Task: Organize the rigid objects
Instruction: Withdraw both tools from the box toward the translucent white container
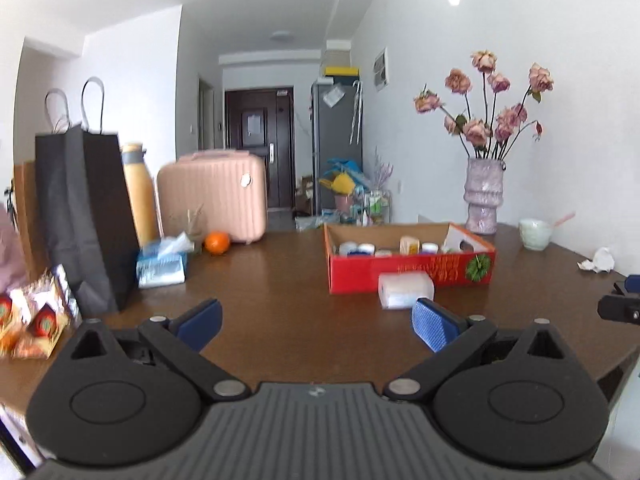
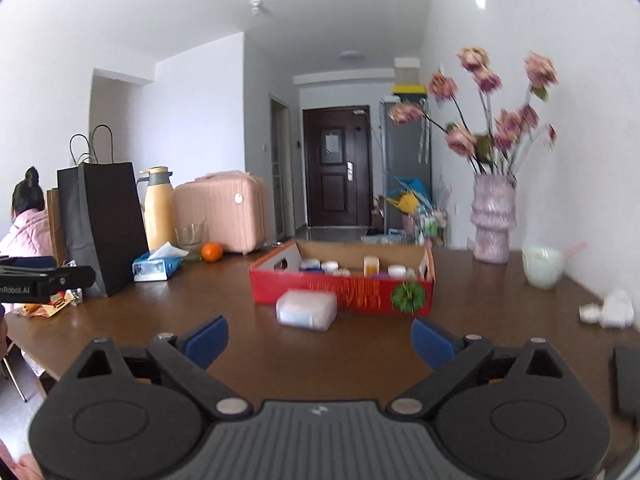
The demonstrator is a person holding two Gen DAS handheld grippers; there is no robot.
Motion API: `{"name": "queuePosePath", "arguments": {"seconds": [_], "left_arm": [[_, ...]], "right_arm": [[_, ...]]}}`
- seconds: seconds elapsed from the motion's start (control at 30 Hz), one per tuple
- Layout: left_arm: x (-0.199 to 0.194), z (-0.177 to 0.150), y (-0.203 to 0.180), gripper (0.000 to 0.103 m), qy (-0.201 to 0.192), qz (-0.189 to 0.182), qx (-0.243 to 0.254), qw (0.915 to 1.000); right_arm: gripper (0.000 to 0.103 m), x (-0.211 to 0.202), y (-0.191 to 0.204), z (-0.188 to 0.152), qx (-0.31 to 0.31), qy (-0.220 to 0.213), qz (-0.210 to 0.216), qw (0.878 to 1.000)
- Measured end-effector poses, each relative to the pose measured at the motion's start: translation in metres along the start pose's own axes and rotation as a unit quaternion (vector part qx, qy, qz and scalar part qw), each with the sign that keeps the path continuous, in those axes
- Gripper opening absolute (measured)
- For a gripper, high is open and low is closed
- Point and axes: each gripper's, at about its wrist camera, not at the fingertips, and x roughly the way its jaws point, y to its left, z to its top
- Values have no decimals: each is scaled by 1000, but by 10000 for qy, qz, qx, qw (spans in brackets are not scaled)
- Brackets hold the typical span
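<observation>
Both the left tool (image 1: 316,322) and right tool (image 2: 320,340) gape wide, empty. The translucent plastic box (image 2: 307,309) sits on the table (image 2: 200,304), touching the red cardboard tray (image 2: 344,288). It looks light, stiff and slick; gripping across its short sides seems safest.

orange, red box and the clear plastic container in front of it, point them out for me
orange (image 1: 217,243), left wrist view, middle of the fruit
red box (image 2: 352,292), right wrist view, front wall
clear plastic container (image 2: 306,309), right wrist view, middle of its lid

Both wrist views look level across the table (image 1: 300,280) toward the red box (image 2: 340,288).
</observation>
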Motion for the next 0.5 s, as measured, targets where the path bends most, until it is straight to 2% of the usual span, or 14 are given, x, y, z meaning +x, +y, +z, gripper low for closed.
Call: {"name": "queuePosePath", "arguments": {"seconds": [0.07,0.1,0.2,0.33,0.5], "left_arm": [[-7,-7,4,103,88,-211,-16,9997],[-9,-10,4,103,103,-198,11,9998],[-4,-15,5,103,217,-154,-70,9996],[6,-23,7,103,436,-369,-308,9979],[23,-40,5,103,753,-290,-176,9966]], "right_arm": [[99,-13,2,-15,14,90,50,9999],[99,-16,3,-19,10,150,49,9999],[99,-17,5,-22,-12,209,57,9998],[99,-9,8,-22,54,217,-56,9997],[99,4,3,-32,201,362,-149,9990]]}}
